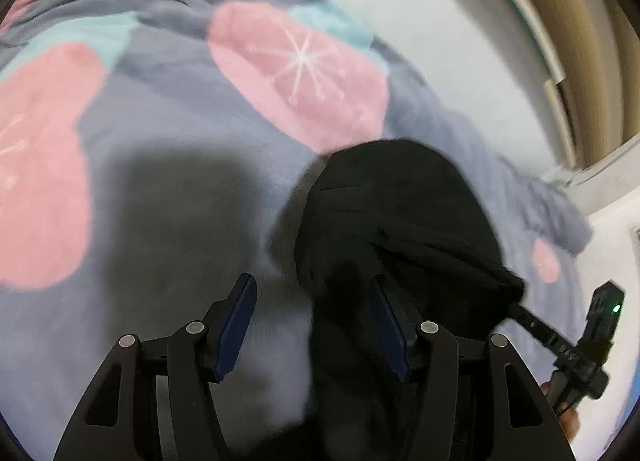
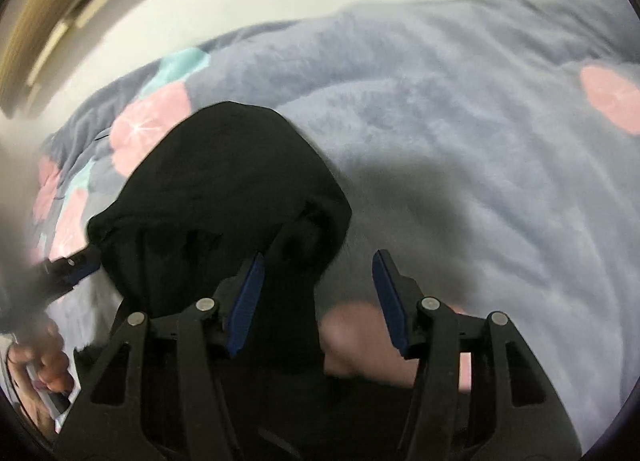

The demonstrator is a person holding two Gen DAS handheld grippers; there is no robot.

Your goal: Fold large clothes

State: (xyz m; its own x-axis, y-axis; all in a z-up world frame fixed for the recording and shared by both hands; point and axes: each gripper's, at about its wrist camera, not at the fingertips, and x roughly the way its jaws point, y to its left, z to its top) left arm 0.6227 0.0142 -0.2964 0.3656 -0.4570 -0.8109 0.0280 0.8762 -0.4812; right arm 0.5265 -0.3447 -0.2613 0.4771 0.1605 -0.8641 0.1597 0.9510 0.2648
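A black garment [image 1: 400,229] lies bunched on a fluffy grey-blue blanket [image 1: 168,197] with pink and teal blobs. My left gripper [image 1: 314,321] is open; the garment lies against and partly over its right finger. In the right wrist view the garment [image 2: 224,197] sits ahead and left, and my right gripper [image 2: 318,301] is open with the cloth by its left finger. Each gripper shows in the other's view at the garment's edge: the right gripper [image 1: 536,325] and the left gripper [image 2: 74,267]. Nothing is clamped between either pair of pads.
The blanket [image 2: 460,165] covers a bed. A pale floor [image 1: 460,45] and a wooden frame or wall edge [image 1: 580,41] lie beyond it. A pink patch [image 2: 360,337] shows under the right gripper. The person's hand [image 2: 44,373] is at lower left.
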